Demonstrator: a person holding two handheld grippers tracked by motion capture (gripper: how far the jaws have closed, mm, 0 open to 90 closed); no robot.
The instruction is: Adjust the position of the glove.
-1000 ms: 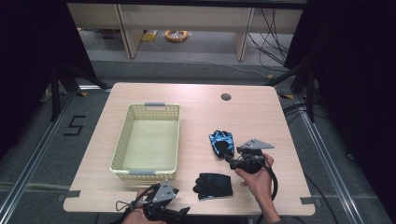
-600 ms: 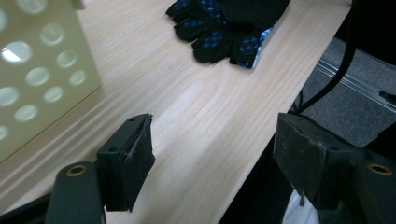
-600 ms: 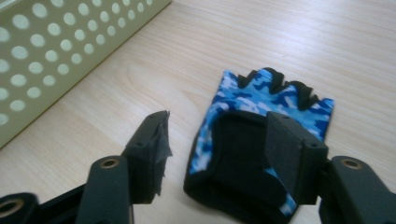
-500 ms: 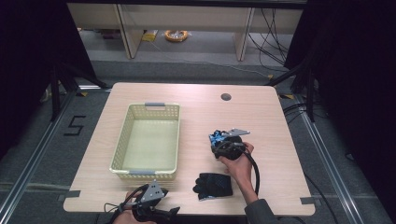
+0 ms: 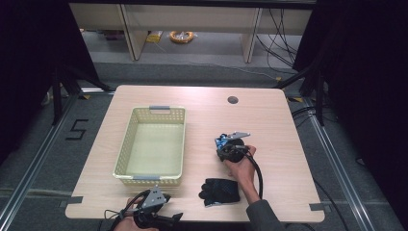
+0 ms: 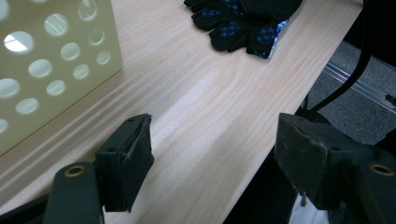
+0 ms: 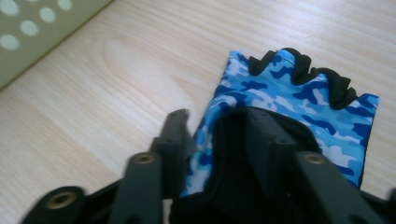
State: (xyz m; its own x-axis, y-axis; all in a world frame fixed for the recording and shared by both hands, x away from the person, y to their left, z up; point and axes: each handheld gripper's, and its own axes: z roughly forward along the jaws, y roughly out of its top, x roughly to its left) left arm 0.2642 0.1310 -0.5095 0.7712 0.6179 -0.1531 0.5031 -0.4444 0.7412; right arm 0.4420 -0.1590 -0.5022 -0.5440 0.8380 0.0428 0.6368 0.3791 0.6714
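Yellow basket (image 5: 127, 159) holds nothing; right tool (image 7: 219, 140) has been closing on blue glove (image 7: 299, 98), left tool (image 6: 210, 163) gapes.

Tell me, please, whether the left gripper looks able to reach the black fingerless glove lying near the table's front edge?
Probably yes: the left gripper has its jaws open with bare wooden table between it and the black fingerless glove.

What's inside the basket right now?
Nothing visible: the basket shows a bare floor in the high view. Both gloves lie outside it, the blue camo glove at the right hand-held gripper, the black glove near the table's front edge.
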